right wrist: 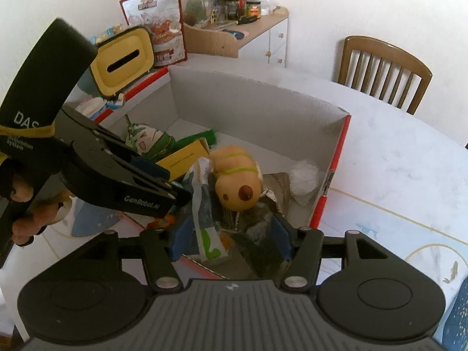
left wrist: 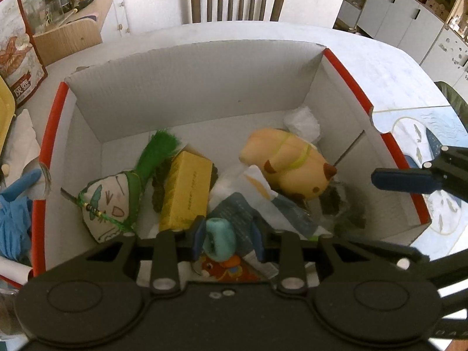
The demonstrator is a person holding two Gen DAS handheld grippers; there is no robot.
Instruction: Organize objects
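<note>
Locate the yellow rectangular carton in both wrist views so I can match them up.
Left wrist view: the yellow rectangular carton lies left of centre on the box floor, between the green-tasselled cloth doll and the tan plush dog.
Right wrist view: the carton sits left of centre, partly behind the left gripper.
Shared landmark: the tan plush dog, to the carton's right in both.

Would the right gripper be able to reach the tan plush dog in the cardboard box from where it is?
Probably yes. The right gripper is open and empty above the cardboard box; the tan plush dog lies uncovered ahead, atop the clutter.
</note>
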